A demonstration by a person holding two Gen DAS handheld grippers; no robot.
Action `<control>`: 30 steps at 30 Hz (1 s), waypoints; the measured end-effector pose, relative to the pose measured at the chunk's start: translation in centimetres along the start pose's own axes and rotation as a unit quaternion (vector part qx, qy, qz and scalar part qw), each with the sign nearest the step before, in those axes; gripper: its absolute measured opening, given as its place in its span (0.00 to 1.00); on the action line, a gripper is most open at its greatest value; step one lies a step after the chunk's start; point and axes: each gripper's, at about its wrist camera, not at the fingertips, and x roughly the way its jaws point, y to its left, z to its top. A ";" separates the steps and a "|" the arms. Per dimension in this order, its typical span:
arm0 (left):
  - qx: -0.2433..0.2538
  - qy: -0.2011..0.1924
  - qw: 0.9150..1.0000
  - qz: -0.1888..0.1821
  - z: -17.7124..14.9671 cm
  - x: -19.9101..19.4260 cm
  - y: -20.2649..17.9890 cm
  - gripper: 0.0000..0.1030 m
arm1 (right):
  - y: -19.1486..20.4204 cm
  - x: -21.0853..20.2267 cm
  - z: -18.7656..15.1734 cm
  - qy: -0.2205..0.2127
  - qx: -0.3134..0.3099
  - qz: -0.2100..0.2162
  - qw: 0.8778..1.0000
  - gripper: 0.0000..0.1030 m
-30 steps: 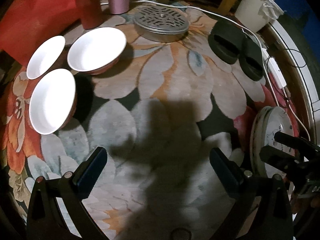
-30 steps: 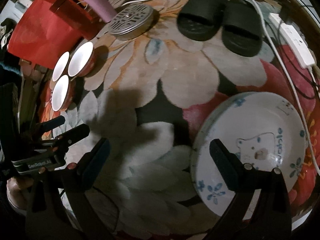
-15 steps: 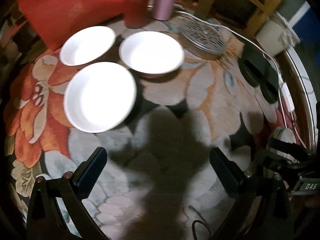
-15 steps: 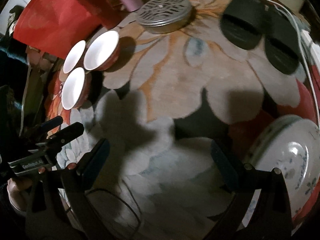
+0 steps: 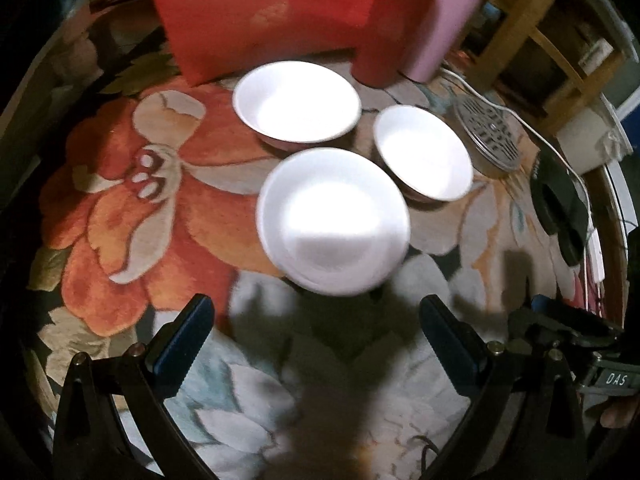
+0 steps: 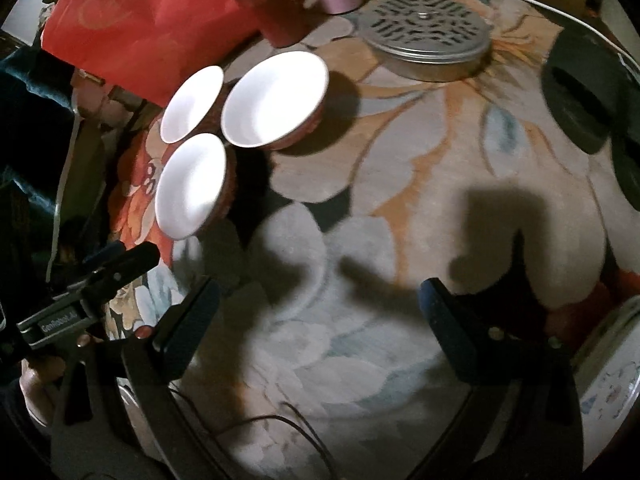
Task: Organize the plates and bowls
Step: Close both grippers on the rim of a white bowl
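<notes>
With your left gripper (image 5: pixel 316 340) spread wide and empty just short of the nearest bowl (image 5: pixel 334 220), which sits on the rug (image 5: pixel 120 208) close against two others, a careless reach knocks its neighbours.

From my right wrist view the patterned plate (image 6: pixel 608 380) is cut off by the right edge, so I see only its near-left rim. The black slippers (image 6: pixel 580 96) run out of frame too. In my left wrist view the nearest bowl (image 5: pixel 334 220) is smeared by motion blur. The red bag (image 5: pixel 260 8) is cropped at the far edge.
</notes>
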 end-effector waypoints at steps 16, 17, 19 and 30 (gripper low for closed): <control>-0.046 -0.012 0.999 0.004 3.8 2.5 6.1 0.89 | 4.7 4.7 3.7 -0.006 0.020 0.047 0.999 0.96; -0.042 -0.012 0.999 0.004 4.0 2.8 6.1 0.87 | 4.8 5.0 4.0 -0.007 0.022 0.048 0.999 0.93; -0.025 -0.013 1.000 0.003 4.5 3.3 5.7 0.79 | 5.2 5.7 4.5 -0.002 0.019 0.047 0.999 0.83; 0.042 0.052 0.998 -0.007 5.5 8.1 2.0 0.11 | 5.4 9.7 4.9 0.051 0.041 0.050 0.997 0.14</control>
